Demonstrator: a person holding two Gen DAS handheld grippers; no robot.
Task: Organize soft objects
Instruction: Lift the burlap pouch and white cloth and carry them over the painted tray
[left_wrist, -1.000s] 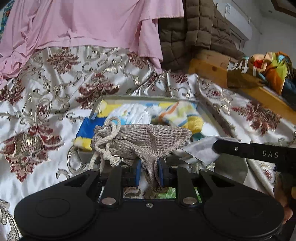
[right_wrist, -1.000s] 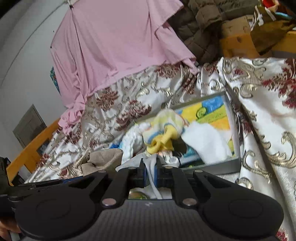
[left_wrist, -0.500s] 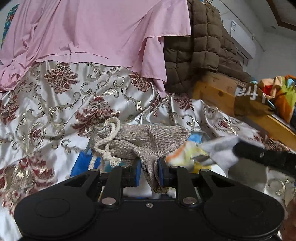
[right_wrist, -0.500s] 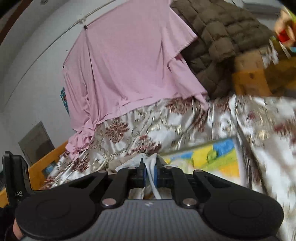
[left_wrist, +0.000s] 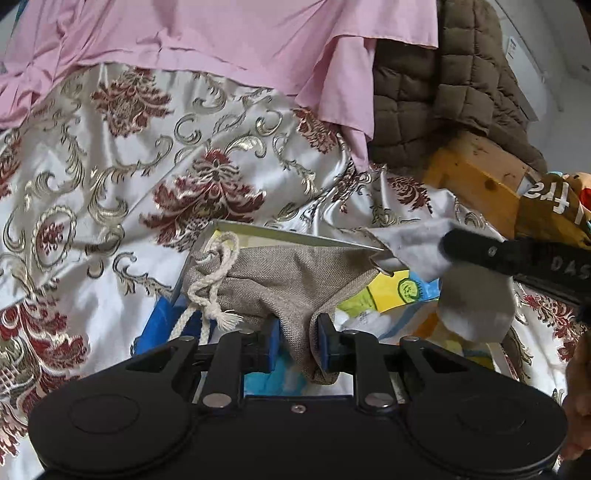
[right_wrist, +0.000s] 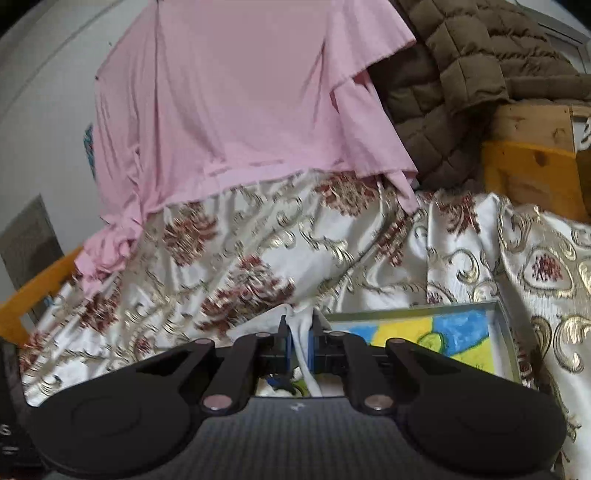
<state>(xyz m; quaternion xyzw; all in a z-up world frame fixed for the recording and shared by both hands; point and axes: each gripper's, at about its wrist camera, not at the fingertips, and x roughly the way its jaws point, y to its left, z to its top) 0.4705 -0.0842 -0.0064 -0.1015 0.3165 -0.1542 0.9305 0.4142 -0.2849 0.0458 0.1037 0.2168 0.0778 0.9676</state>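
A grey burlap drawstring pouch (left_wrist: 291, 273) hangs between the blue pads of my left gripper (left_wrist: 297, 332), over the near left part of a shallow grey tray (left_wrist: 288, 236). The jaws are opening slightly, and the pads still pinch a fold of the pouch. My right gripper (right_wrist: 300, 339) is shut on a pale grey-white cloth (right_wrist: 301, 330). In the left wrist view that cloth (left_wrist: 417, 243) dangles from the right gripper (left_wrist: 448, 245) above the tray's right side. The tray (right_wrist: 504, 325) has a blue and yellow picture on its floor and other soft items below, mostly hidden.
The tray lies on a white satin bedspread (left_wrist: 110, 177) with red and gold flowers. A pink garment (right_wrist: 240, 103) and a brown quilted jacket (right_wrist: 454, 74) hang behind. A wooden bed frame (left_wrist: 476, 184) and a colourful cloth (left_wrist: 565, 206) are on the right.
Both grippers have moved forward over the tray with their cloth pieces. The soft items in the tray have slipped under the grippers out of sight, and its far rim is now close.
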